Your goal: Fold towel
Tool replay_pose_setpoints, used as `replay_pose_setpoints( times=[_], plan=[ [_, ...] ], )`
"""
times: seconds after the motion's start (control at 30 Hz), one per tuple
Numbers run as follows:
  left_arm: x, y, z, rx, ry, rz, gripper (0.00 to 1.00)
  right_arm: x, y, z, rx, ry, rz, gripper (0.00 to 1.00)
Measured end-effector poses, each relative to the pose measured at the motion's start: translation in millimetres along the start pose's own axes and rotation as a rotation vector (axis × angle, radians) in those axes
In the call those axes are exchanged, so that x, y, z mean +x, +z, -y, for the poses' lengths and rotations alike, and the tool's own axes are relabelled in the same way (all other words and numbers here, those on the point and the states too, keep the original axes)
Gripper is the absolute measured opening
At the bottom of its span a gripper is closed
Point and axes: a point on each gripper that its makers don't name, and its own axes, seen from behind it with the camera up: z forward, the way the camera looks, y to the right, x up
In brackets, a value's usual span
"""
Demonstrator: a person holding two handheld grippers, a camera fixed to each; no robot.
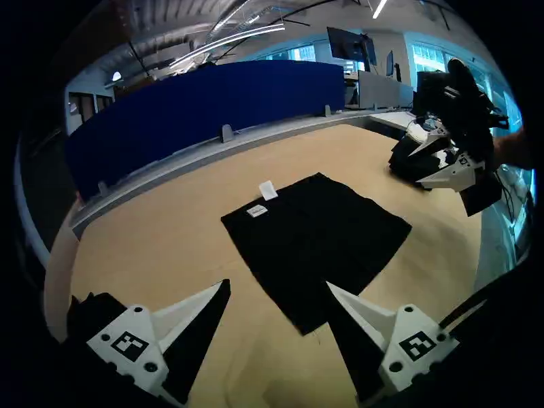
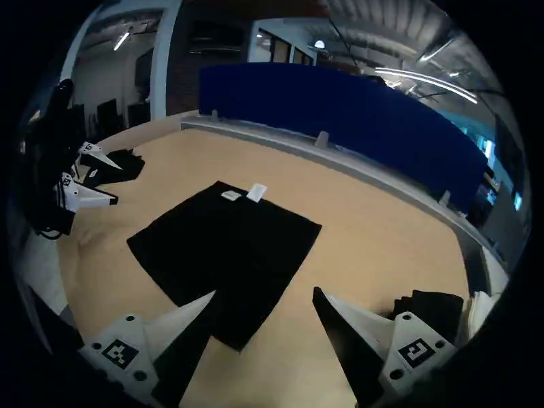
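Pale wooden tabletop (image 1: 170, 231) holds a black rectangular cloth towel (image 1: 316, 234) ahead of left gripper (image 1: 278, 282) and right gripper (image 2: 264, 291), both spread wide. Long blue partition (image 1: 204, 109) stands beyond.

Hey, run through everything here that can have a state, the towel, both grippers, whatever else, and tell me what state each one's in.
black towel: spread flat on the table, not gripped.
white tag: lying out past the towel's far edge.
left gripper: open, holding nothing.
right gripper: open, holding nothing.
dark cloth heap: bunched up, beside the right gripper.
ceiling lights: on.
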Motion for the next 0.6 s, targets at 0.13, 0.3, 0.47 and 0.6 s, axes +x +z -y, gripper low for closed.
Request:
replay_pose_setpoints(
  times=[0.13, 0.3, 0.47, 0.6],
  plan=[
    [-13.8, 6.6, -10.2, -0.030, -0.004, 0.036, 0.94, -17.6, 6.7, 8.4, 0.018, -0.003, 0.034, 1.00],
    [-31.3, 14.2, -19.4, -0.054, 0.001, 0.079, 0.94, -38.2, 13.4, 15.8, 0.033, 0.004, 0.071, 1.00],
    [-47.7, 20.2, -25.0, -0.068, 0.015, 0.118, 0.94, -56.7, 18.6, 20.0, 0.041, 0.005, 0.109, 1.00],
    [-58.1, 24.1, -28.6, -0.077, 0.015, 0.145, 0.94, -69.6, 21.7, 22.6, 0.049, 0.006, 0.135, 1.00]
  ],
)
